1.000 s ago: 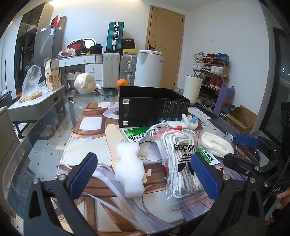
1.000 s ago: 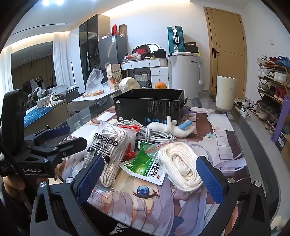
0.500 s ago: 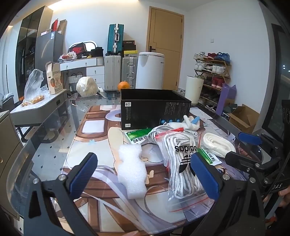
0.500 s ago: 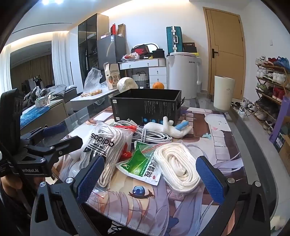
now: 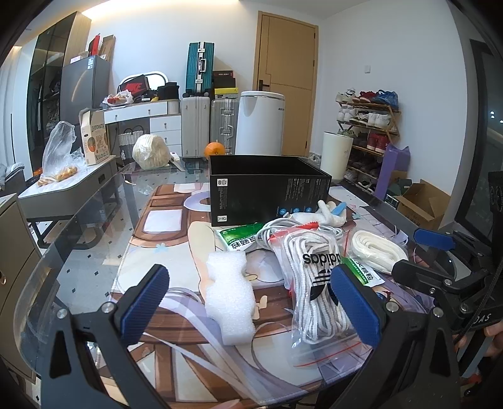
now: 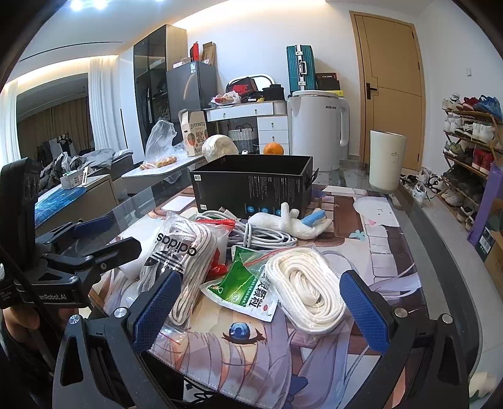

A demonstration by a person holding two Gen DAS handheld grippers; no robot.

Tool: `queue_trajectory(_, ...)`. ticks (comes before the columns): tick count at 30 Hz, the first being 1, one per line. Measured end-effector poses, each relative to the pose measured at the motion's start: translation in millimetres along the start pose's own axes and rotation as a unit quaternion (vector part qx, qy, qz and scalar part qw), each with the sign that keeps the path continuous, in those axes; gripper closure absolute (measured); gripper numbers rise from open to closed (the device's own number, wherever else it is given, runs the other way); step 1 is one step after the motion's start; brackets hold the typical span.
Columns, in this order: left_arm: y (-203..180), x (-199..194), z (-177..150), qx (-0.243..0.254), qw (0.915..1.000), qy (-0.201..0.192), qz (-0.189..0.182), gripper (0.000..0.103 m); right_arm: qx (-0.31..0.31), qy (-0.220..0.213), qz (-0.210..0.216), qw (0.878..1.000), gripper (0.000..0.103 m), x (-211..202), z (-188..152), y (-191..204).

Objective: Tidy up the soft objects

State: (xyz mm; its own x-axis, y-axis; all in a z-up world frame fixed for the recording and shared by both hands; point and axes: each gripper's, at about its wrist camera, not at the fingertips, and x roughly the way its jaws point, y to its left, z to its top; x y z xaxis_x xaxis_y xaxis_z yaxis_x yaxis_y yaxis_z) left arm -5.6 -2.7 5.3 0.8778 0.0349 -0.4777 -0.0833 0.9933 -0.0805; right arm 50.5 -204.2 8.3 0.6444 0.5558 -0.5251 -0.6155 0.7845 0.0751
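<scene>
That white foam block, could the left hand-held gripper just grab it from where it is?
Probably yes. The white foam block lies alone on the mat, straight ahead of the open left hand-held gripper, with nothing between; the bagged Adidas cord sits just beside it.

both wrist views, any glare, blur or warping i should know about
Left wrist view: sharp, fisheye bends the door and walls, dark corners, soft sheen on the glass table. Right wrist view: also sharp, ceiling lights blow out at the top, the shoe rack curves at the edge, and the rope is evenly lit.
</scene>
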Motion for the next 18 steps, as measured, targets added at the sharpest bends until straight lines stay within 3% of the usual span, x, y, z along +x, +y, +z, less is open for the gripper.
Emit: queue_trajectory(18, 2.0, 7.1, 0.2, 0.000, 1.0000, 0.006, 0.006, 0.000, -0.001, 0.006, 0.002, 1.000, 0.001, 0.6, 0.4, -0.8)
